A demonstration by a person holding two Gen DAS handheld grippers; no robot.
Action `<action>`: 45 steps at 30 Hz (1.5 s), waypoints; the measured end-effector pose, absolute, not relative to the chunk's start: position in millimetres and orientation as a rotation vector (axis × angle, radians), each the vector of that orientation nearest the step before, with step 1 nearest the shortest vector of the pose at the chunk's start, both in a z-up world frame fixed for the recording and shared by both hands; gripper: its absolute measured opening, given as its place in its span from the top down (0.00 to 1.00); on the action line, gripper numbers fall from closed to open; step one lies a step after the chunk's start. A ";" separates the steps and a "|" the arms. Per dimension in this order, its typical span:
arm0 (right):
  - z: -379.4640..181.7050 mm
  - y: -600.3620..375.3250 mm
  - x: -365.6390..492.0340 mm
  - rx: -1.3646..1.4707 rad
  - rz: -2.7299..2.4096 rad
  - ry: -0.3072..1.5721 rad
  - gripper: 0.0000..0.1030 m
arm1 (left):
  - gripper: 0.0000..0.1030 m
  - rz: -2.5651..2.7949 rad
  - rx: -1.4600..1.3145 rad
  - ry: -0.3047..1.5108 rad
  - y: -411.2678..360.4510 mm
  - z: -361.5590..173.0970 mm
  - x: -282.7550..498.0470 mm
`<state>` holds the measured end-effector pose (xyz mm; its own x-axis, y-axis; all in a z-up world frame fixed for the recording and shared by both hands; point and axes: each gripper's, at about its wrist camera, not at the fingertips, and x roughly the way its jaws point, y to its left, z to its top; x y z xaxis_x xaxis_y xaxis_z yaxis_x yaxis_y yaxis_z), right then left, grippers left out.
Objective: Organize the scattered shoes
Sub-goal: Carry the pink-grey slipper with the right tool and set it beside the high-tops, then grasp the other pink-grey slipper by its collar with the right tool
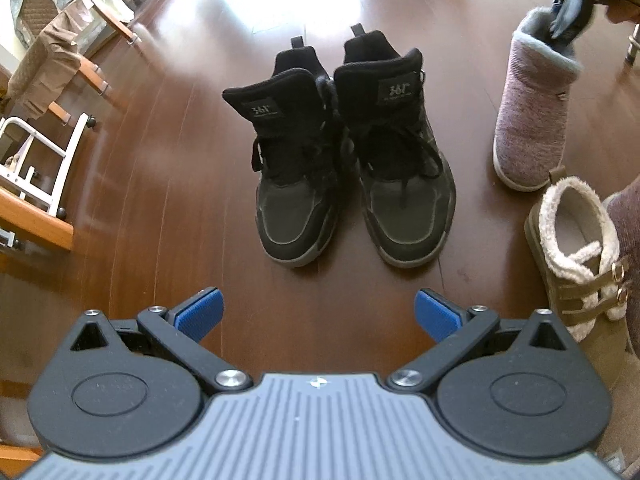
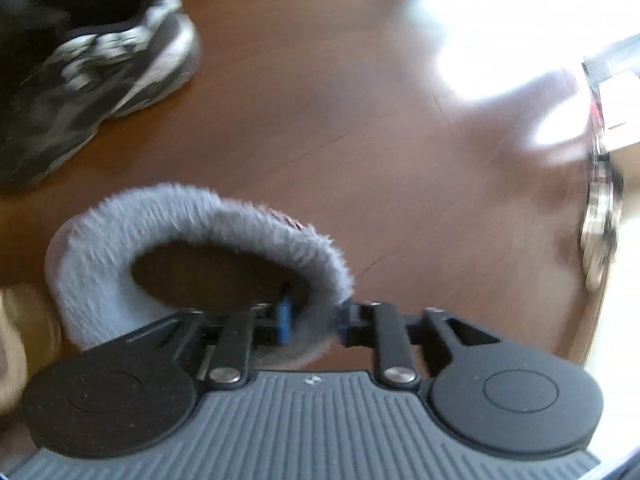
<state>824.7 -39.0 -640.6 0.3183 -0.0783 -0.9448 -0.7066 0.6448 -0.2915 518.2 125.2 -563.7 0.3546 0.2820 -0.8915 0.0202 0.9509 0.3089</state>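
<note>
A pair of black high-top sneakers stands side by side on the brown wood floor, toes toward my left gripper, which hangs open and empty just short of them. To their right a pink knit boot with a grey fur collar stands upright on the floor. My right gripper reaches down into its mouth. In the right wrist view the fur collar passes between the right gripper's blue pads, one inside the boot and one outside, standing a little apart from the fur.
A tan fur-lined shoe with buckles lies at the right, with more pink knit behind it. A black and silver sneaker sits on the floor. Wooden furniture legs, a white rack and draped clothes line the left.
</note>
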 end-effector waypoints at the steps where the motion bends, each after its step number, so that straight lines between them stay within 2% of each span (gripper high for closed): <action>1: -642.2 -42.4 829.0 -0.719 0.433 1.219 0.66 | 0.00 0.172 0.283 1.204 125.3 -564.4 516.8; 7: -584.4 -73.6 819.1 -0.224 0.378 1.095 0.62 | 0.00 0.148 0.268 1.230 122.2 -569.6 511.4; 9: -579.5 -68.2 814.0 -0.175 0.506 1.138 0.47 | 0.00 0.138 0.264 1.231 122.0 -569.4 510.9; 13: -619.7 -35.4 808.1 -0.347 0.651 1.314 0.45 | 0.00 0.120 0.230 1.212 124.9 -563.6 514.5; 16: -655.5 -26.4 811.1 -0.372 0.602 1.437 0.45 | 0.00 0.107 0.161 1.206 126.6 -559.6 517.9; 17: -665.0 -25.2 810.3 -0.380 0.583 1.466 0.51 | 0.00 0.104 0.158 1.205 125.5 -559.1 518.4; 18: -669.3 -24.8 807.4 -0.403 0.571 1.486 0.63 | 0.00 0.101 0.157 1.203 124.4 -558.8 518.9; 19: -667.2 -22.9 800.2 -0.481 0.595 1.474 0.67 | 0.00 0.095 0.164 1.204 122.1 -559.1 519.2; 20: -665.5 -18.6 791.4 -0.589 0.636 1.457 0.80 | 0.00 0.093 0.168 1.205 121.1 -559.6 519.4; 23: -658.1 -19.3 771.9 -0.811 0.750 1.454 0.85 | 0.00 0.094 0.164 1.228 118.8 -563.6 519.7; 33: -661.2 -44.3 722.4 -1.410 0.968 1.258 0.86 | 0.00 0.088 0.167 1.238 114.7 -566.3 521.8; 41: -673.7 -45.5 700.5 -1.452 1.026 1.238 0.85 | 0.00 0.062 0.173 1.247 103.6 -571.0 522.5; 42: -674.3 -46.5 698.8 -1.435 1.005 1.216 0.82 | 0.00 0.059 0.174 1.247 103.0 -571.0 522.4; 44: -673.5 -51.5 696.8 -1.424 0.972 1.172 0.69 | 0.00 0.052 0.180 1.247 100.9 -571.5 521.7; 45: -672.7 -55.4 695.9 -1.402 0.942 1.157 0.68 | 0.00 0.051 0.179 1.251 100.4 -572.4 520.8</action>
<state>695.9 -55.4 -672.7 0.2254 -0.1553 -0.9618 -0.9733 0.0073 -0.2293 520.8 100.4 -572.4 0.3157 0.1360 -0.9391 0.0597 0.9849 0.1627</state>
